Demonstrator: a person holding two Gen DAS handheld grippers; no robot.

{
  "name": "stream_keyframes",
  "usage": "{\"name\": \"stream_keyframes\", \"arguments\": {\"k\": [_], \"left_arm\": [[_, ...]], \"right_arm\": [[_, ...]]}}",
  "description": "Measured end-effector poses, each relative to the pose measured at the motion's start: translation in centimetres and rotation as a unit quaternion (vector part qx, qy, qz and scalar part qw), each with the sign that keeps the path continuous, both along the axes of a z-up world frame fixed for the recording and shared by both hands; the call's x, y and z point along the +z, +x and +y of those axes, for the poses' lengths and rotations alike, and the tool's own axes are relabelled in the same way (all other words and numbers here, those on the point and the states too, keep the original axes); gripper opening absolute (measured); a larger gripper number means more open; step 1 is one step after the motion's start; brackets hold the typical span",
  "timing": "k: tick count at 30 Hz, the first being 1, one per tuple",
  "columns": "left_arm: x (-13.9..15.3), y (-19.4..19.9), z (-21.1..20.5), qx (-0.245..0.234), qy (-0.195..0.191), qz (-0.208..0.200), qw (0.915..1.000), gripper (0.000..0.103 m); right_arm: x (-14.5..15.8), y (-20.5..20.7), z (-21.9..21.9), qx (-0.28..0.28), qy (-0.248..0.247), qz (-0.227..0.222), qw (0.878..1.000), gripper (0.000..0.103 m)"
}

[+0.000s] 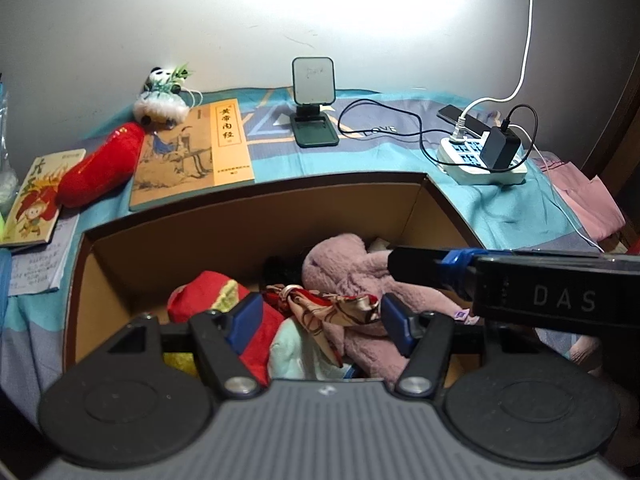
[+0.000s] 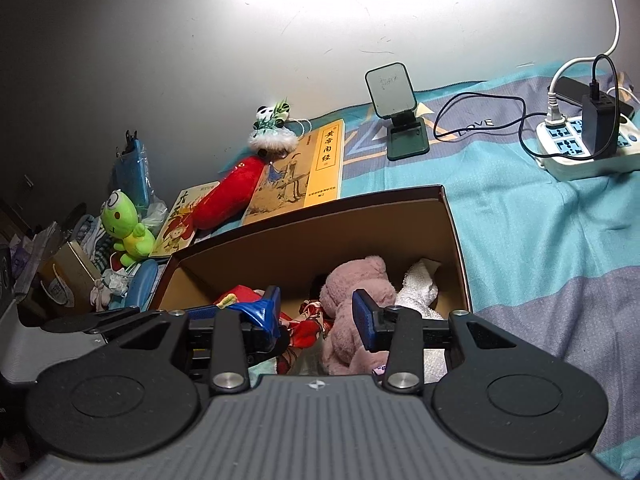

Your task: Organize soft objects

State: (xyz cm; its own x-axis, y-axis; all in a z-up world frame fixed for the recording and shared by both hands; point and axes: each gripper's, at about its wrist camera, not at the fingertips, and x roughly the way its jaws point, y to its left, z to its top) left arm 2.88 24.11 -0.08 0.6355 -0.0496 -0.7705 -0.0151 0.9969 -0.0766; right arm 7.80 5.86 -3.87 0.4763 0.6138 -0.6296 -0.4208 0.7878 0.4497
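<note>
A cardboard box (image 1: 248,216) (image 2: 304,220) holds a pink plush (image 1: 352,276) (image 2: 352,284), a red plush (image 1: 216,296), a patterned scarf (image 1: 332,308) (image 2: 308,324) and a white cloth (image 2: 420,284). My left gripper (image 1: 316,320) is open over the scarf, inside the box. My right gripper (image 2: 320,312) is open just above the pink plush and also shows from the side in the left wrist view (image 1: 440,268). A red chili plush (image 1: 100,168) (image 2: 232,196), a panda plush (image 1: 164,96) (image 2: 274,128) and a green frog plush (image 2: 124,228) lie outside the box.
Two books (image 1: 196,156) (image 1: 36,200) lie on the blue bedsheet (image 2: 520,216) behind the box. A phone stand (image 1: 314,104) (image 2: 400,112), a power strip with charger and cables (image 1: 484,156) (image 2: 584,144) and a phone (image 1: 464,118) sit near the wall. Clutter (image 2: 72,268) is at far left.
</note>
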Motion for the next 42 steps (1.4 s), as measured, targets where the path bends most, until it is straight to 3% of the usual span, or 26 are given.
{"name": "stream_keyframes", "arguments": {"k": [11,21,31,42], "left_arm": [[1.9,-4.0,-3.7,0.051,0.037,-0.012,0.9979,0.064],[1.6,-7.1,-9.6,0.079,0.059,-0.008,0.9951,0.066],[0.0,-7.9,-16.4,0.071,0.064,0.012,0.9953,0.066],[-2.7,-6.4,-23.1,0.035,0.065,0.055,0.9957,0.067]], "right_arm": [[1.3,-2.8,-2.7,0.029,0.005,-0.026,0.999,0.024],[1.2,-4.7,-7.2,0.043,-0.007,-0.007,0.999,0.024],[0.0,-6.0,-13.0,0.032,-0.032,0.004,0.999,0.024],[-1.6,-5.9,-19.2,-0.025,-0.072,0.016,0.997,0.024]]}}
